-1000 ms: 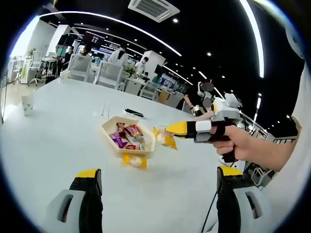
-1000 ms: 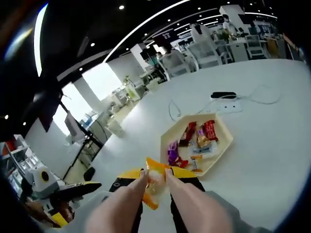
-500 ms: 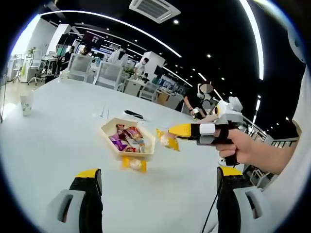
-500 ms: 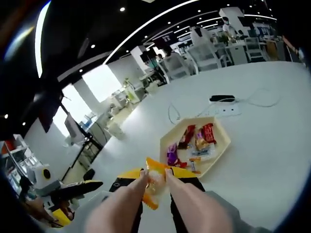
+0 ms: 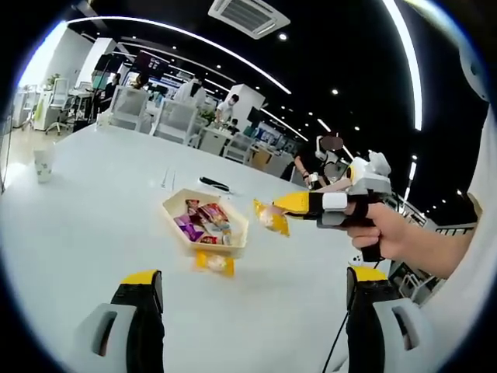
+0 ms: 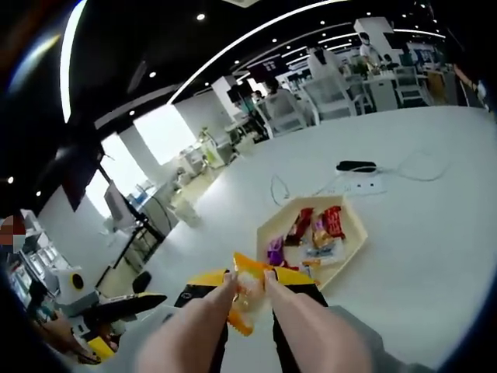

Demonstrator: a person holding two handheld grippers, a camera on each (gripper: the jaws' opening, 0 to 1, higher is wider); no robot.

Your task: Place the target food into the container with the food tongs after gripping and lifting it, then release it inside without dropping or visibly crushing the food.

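Observation:
A hexagonal cream tray [image 5: 172, 203] [image 6: 270, 225] of wrapped snacks sits on the white table. My right gripper [image 6: 247, 278] is shut on pale food tongs [image 6: 303, 318]. The tongs' tips pinch a yellow snack packet [image 6: 245, 301], which looks uncrushed. In the left gripper view that right gripper [image 5: 299, 204], held by a hand, carries the packet [image 5: 271, 217] in the air just right of the tray. A second yellow packet [image 5: 213, 263] lies on the table in front of the tray. My left gripper [image 5: 252, 280] stands open, well short of the tray, with nothing in it.
A black plug and white power strip [image 6: 356, 166] with cables lie beyond the tray. A paper cup [image 5: 43, 165] stands at the table's far left. Chairs [image 5: 175, 118] and seated people line the far edge. Another yellow-tipped gripper device [image 6: 116, 305] shows at lower left.
The right gripper has carried the packet slightly up and to the right in the left gripper view. In the right gripper view the tray looks a bit smaller. The left gripper has stayed put.

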